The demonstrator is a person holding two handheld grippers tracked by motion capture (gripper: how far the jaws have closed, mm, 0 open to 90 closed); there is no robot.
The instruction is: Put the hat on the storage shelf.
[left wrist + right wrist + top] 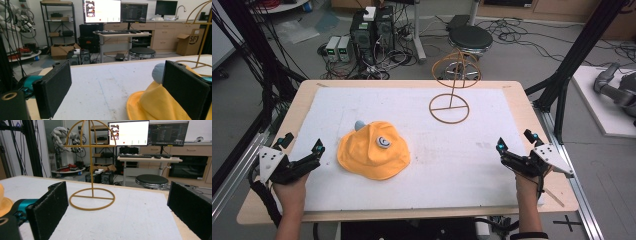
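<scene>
Yellow hat [373,157] flat on the bench [522,102], left of centre, no long axis to speak of. Nearer to left gripper [319,148], lying toward three o'clock just beside its fingers [53,91], released and empty. Right gripper [500,146] well apart at the right edge, likewise released. Wire stand [451,85] up at one o'clock from the hat.

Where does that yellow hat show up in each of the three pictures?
High view: the yellow hat lies left of centre on the white mat, just right of the left hand-held gripper.
Left gripper view: the hat sits at bottom right, partly behind the right-hand jaw.
Right gripper view: a sliver of its brim shows at the left edge.
Shared landmark: the gold wire stand, also at and.
</scene>
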